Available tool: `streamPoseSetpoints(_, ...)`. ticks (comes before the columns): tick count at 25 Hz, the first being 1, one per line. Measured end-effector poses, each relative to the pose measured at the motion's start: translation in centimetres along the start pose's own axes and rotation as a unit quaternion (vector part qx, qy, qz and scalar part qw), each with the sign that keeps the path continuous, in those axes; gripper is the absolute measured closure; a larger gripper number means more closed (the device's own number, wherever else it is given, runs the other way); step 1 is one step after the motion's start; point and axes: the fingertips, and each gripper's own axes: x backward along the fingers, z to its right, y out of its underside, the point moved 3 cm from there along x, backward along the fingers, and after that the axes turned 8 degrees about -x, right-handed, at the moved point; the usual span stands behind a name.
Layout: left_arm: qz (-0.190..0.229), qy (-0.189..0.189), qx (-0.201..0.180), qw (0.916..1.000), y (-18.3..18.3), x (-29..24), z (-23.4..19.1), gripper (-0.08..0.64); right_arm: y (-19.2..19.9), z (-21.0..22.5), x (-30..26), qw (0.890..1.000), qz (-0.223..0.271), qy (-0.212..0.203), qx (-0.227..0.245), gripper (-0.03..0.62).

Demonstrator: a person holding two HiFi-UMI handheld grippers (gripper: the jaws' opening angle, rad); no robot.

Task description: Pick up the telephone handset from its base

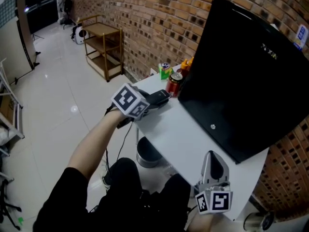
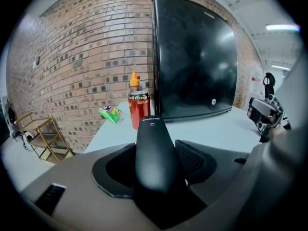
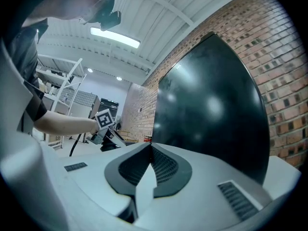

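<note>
Left gripper view checked: found left gripper [image 2: 155,174] clamped, jaws wide, on the black telephone handset [image 2: 152,146], at the far-left end of the white table [image 1: 193,134]. Found right gripper [image 3: 149,158] closed on nothing, idle at the near edge. Grasp judged done; lift off base unconfirmed, base itself hidden.

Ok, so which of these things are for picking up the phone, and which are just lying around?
For the job:
- telephone handset
- left hand-held gripper, its jaws on the handset

Just lying about:
- red can
- green packet
- orange-capped bottle
- black fridge
- wooden shelf
- right hand-held gripper, shut and empty
</note>
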Motion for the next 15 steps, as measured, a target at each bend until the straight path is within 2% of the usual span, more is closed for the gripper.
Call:
streamPoseSetpoints(5, 0.043, -0.012, 0.015, 0.9989, -1.2, 1.5, -0.4, 0.296, 0.2, 0.2, 0.2, 1.0, 0.004, 0.004, -0.004, 0.583)
streamPoseSetpoints(8, 0.09, -0.019, 0.019, 0.9955, -1.7, 2.9, -0.5, 0.298, 0.3, 0.1, 0.3, 1.0, 0.006, 0.002, -0.004, 0.583)
streamPoseSetpoints(12, 0.18, -0.021, 0.022, 0.9832, -2.9, 6.0, -0.3, 0.299, 0.0, -0.3, 0.5, 1.0, 0.011, -0.002, -0.003, 0.583)
streamPoseSetpoints(15, 0.252, -0.026, 0.027, 0.9671, -2.7, 8.7, 0.7, 0.299, -0.1, -0.4, 0.6, 1.0, 0.016, -0.004, -0.005, 0.581)
